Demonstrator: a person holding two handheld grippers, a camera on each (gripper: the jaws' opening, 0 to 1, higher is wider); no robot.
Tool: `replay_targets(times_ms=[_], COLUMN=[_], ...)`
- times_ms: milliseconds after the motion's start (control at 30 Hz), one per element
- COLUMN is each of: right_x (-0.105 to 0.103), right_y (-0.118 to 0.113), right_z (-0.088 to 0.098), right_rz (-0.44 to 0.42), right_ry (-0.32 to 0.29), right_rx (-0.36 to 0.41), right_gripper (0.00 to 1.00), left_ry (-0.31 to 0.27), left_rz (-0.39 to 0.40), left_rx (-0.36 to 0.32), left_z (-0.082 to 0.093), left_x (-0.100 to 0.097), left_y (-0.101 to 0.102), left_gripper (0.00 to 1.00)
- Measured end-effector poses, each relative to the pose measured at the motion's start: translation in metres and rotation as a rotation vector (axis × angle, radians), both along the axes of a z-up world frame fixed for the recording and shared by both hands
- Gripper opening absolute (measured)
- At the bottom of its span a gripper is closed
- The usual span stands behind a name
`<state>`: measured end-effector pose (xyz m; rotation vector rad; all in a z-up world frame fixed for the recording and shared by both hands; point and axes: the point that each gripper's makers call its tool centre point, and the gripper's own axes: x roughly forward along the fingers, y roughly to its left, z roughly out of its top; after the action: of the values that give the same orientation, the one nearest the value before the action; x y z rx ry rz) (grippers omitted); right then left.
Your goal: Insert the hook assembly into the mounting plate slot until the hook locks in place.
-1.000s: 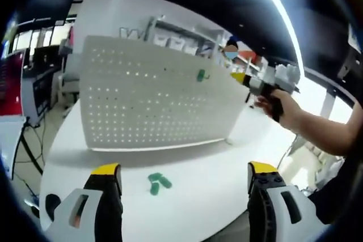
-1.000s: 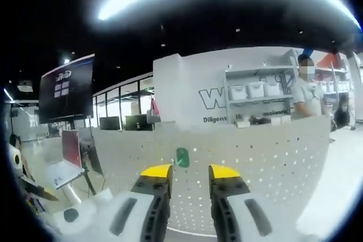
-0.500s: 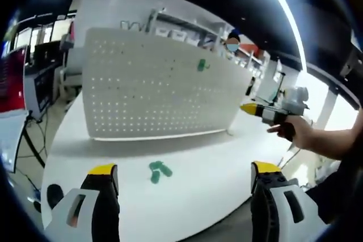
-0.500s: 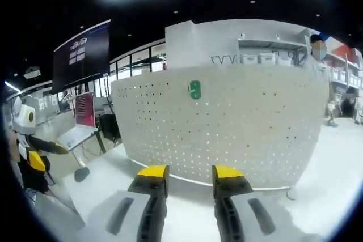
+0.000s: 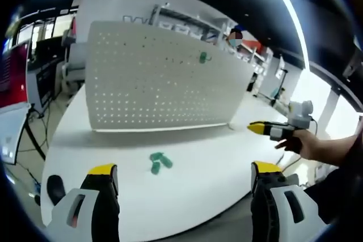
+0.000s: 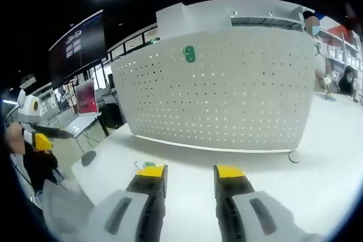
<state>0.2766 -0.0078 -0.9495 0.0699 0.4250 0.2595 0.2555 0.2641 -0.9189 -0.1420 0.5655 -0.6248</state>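
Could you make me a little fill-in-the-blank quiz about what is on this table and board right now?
1. One green hook hangs near the ____ edge of the white pegboard.
2. The loose green hooks lie on the ____.
3. The left gripper has its jaws set wide ____.
4. The right gripper holds ____ between its jaws.

Missing words: top; table; open; nothing

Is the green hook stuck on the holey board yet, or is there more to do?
One green hook already sits high on the white pegboard. Nothing is in hand: the left gripper is open and empty, and the right gripper has its jaws close together with nothing between them. Loose green hook pieces lie on the white table, so those probably come next.
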Motion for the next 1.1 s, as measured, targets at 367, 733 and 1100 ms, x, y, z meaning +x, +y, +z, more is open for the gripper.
replay_targets(times_ms=[367,733,1100], right_x=[-0.033,-0.060,-0.071], right_y=[-0.005,0.005,0.021], right_z=[-0.037,-0.053,-0.059], right_rz=[0.024,0.084,0.172], right_ry=[0.096,0.149,0.186], right_rx=[-0.033,-0.042,-0.043], right_gripper=[0.32,0.34,0.33], left_ry=[0.044,0.085,0.123], left_rz=[0.024,0.019,0.033], left_rx=[0.019,0.030,0.037], left_z=[-0.021,-0.033,-0.045], left_x=[-0.012,-0.027,-0.031], left_y=[0.011,0.010,0.013], left_gripper=[0.98,0.99,0.98])
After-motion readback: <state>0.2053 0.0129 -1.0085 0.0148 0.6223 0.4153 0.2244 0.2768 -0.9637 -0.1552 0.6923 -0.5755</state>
